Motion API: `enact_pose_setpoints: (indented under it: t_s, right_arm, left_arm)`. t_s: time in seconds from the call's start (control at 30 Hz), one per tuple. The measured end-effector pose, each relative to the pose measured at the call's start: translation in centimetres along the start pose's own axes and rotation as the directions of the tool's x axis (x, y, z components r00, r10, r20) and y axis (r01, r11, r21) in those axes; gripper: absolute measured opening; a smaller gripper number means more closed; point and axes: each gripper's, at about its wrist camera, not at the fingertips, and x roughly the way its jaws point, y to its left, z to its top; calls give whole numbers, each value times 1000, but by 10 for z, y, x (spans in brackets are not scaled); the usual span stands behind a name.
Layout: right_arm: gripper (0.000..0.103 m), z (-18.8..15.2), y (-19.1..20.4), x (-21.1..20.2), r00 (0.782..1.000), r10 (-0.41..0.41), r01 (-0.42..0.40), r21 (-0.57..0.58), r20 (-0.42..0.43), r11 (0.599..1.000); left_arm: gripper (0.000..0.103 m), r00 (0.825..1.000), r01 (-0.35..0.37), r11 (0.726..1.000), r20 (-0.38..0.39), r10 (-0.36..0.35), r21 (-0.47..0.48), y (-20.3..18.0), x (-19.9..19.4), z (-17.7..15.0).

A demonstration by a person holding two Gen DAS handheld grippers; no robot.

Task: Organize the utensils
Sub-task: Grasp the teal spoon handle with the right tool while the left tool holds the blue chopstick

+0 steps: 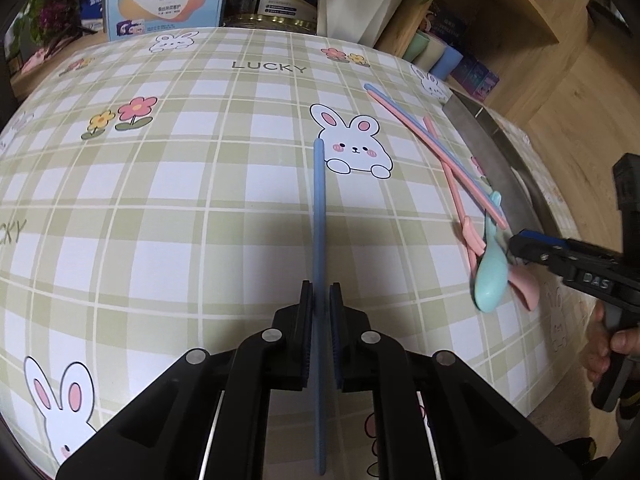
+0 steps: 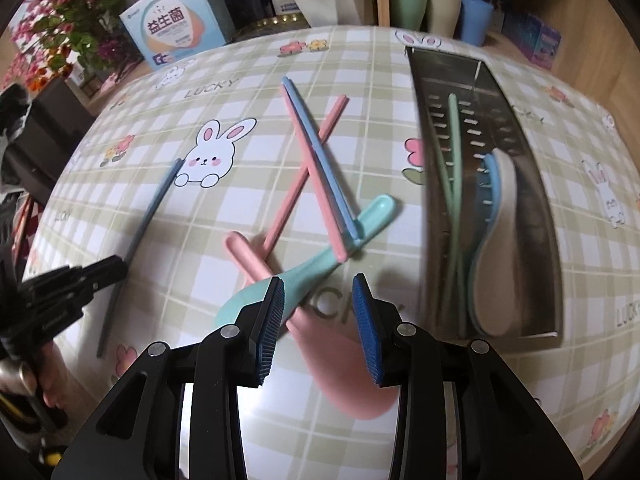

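The left gripper (image 1: pixel 320 300) is clenched on a blue chopstick (image 1: pixel 319 208), which runs straight out between its jaws over the tablecloth (image 1: pixel 160 200). The right gripper (image 2: pixel 318 300) stands released, its jaws spread over the pink spoon (image 2: pixel 340 360) at the near end of a loose pile: a teal spoon (image 2: pixel 320 264) lies across the pink one, with two pink chopsticks (image 2: pixel 316 168) and a second blue one (image 2: pixel 320 152) crossed on top. Just right of the pile sits the metal tray (image 2: pixel 532 200), which already holds green chopsticks (image 2: pixel 454 168) and a pale spoon (image 2: pixel 500 248). The chopstick in hand likely goes into that tray. To do it well, the left gripper should carry it high over the pile, turn it along the tray's length, lower it beside the green pair, then let go. The right gripper is best kept aside meanwhile, since the two paths cross
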Motion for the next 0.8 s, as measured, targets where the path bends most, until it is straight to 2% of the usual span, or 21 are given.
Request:
enact_pose_setpoints:
  t_s: [0.17, 0.23, 0.4, 0.47, 0.53, 0.6, 0.8]
  right_arm:
    - [36, 8, -7, 11, 999, 32, -30, 126, -15, 992]
    - [36, 10, -8, 14, 1000, 18, -15, 151, -17, 988]
    - [36, 15, 13, 24, 997, -70, 72, 68, -30, 995]
    - [34, 12, 21, 29, 997, -72, 74, 34, -34, 997]
    - [27, 9, 26, 29, 996, -84, 85, 8, -19, 996]
    - [17, 5, 27, 27, 998, -55, 55, 24, -9, 998]
    - [15, -2, 29, 15, 1000, 1, -1, 27, 26, 1000]
  left_arm:
    - [9, 1000, -6, 1000, 19, 6, 5, -2, -1, -2]
    - [9, 1000, -8, 1000, 23, 8, 8, -3, 0, -3]
    - [9, 999, 2, 1000, 35, -2, -2, -1, -1, -4]
    - [9, 999, -1, 1000, 40, 0, 1, -2, -1, -5]
    - [9, 999, -3, 1000, 46, 3, 7, -2, -1, -6]
    - [9, 999, -5, 1000, 50, 4, 10, -3, -1, -6]
    - [9, 999, -2, 1000, 53, 1, 6, -2, -2, -6]
